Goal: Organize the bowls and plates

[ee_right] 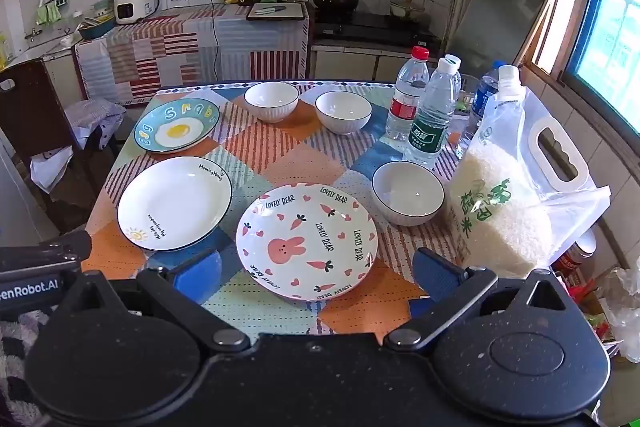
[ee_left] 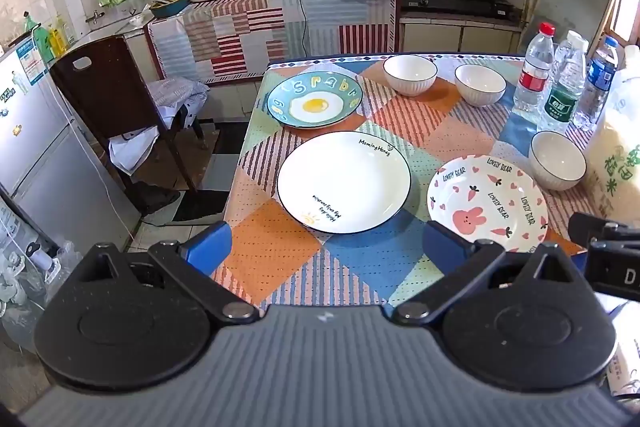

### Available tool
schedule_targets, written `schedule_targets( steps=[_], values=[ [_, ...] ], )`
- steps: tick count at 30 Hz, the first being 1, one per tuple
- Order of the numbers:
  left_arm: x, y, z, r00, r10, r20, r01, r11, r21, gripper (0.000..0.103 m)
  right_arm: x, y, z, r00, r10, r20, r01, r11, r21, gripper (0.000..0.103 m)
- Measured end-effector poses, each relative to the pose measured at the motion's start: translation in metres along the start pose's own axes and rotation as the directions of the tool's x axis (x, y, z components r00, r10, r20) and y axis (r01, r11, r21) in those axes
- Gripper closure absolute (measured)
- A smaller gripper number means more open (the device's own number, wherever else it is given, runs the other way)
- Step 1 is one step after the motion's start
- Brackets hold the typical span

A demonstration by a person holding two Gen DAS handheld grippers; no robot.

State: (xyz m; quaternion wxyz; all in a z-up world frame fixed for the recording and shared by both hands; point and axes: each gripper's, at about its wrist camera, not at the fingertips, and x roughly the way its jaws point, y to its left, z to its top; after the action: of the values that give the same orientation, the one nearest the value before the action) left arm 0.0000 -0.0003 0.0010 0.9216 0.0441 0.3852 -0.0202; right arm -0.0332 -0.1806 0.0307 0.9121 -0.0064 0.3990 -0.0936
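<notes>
Three plates lie on the table: a blue fried-egg plate (ee_left: 315,99) (ee_right: 177,125) at the far left, a white blue-rimmed plate (ee_left: 344,182) (ee_right: 175,202) in the middle, and a pink rabbit plate (ee_left: 487,202) (ee_right: 307,239) nearer the right. Two white bowls (ee_left: 409,74) (ee_left: 480,84) stand at the far edge, also in the right wrist view (ee_right: 271,101) (ee_right: 343,111). A third bowl (ee_left: 557,160) (ee_right: 408,192) stands by the rice bag. My left gripper (ee_left: 326,249) is open and empty, just short of the white plate. My right gripper (ee_right: 318,275) is open and empty, its fingers either side of the rabbit plate's near rim.
Three water bottles (ee_left: 534,69) (ee_right: 430,115) and a clear bag of rice (ee_right: 504,195) stand along the table's right side. A dark wooden chair (ee_left: 108,99) stands left of the table. The patchwork tablecloth (ee_left: 280,259) covers the table; its left edge drops to the floor.
</notes>
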Motion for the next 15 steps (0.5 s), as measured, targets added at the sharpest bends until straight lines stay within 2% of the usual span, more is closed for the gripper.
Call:
schedule_targets(
  steps=[5,15],
  values=[
    [-0.0038,-0.0032,-0.0013,0.999,0.014,0.031,-0.014,1.0,0.026,0.0,0.0016,0.0008,-0.0013,1.0,0.002,0.002,-0.002,1.0,0.0,0.0],
    [0.0005,-0.0022,-0.0066,0.999,-0.005,0.045,0.004,1.0,0.021,0.002,0.0052,0.0025,-0.0031,1.0,-0.007,-0.005,0.007,1.0,-0.007,0.0]
  ],
)
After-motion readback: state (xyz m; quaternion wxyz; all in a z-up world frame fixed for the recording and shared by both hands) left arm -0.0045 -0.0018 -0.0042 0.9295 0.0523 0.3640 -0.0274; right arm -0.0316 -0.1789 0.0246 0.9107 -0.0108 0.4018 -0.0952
